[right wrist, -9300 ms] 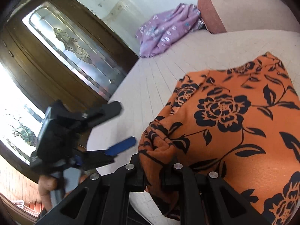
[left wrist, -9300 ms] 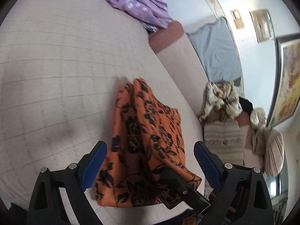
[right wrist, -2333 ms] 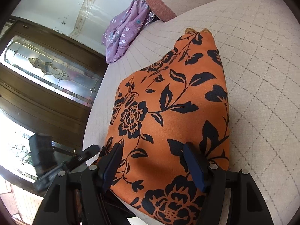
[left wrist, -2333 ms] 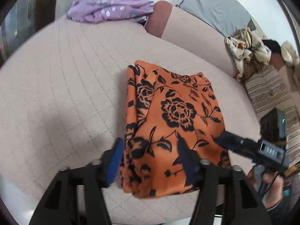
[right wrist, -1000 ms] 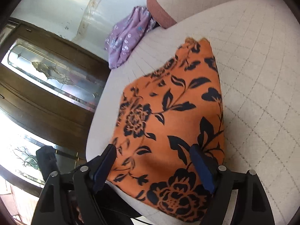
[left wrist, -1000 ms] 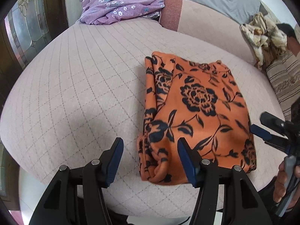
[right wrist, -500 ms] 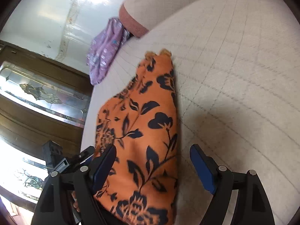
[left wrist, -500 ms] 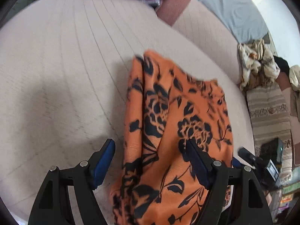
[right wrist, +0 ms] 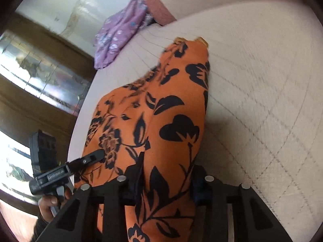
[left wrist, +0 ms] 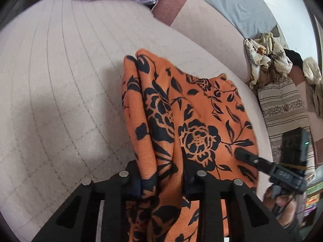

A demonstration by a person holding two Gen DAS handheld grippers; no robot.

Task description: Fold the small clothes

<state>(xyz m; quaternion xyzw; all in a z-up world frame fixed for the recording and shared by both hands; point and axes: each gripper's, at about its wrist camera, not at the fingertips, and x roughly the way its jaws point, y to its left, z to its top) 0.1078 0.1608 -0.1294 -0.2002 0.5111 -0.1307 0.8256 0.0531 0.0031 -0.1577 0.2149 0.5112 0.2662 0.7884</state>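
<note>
Garment (left wrist: 193, 111) between both grippers' jaws

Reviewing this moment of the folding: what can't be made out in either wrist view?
- Near edge of the orange cloth: in both views it runs under the gripper bodies and off the bottom edge.
- Left gripper pads: cloth bunched between them covers them.
- Right gripper pads: likewise covered by cloth.
- Cloth's layers underneath: hidden by its top face.
- Purple garment: motion-blurred, so its shape is unclear; in the left view the top edge cuts it off.
</note>
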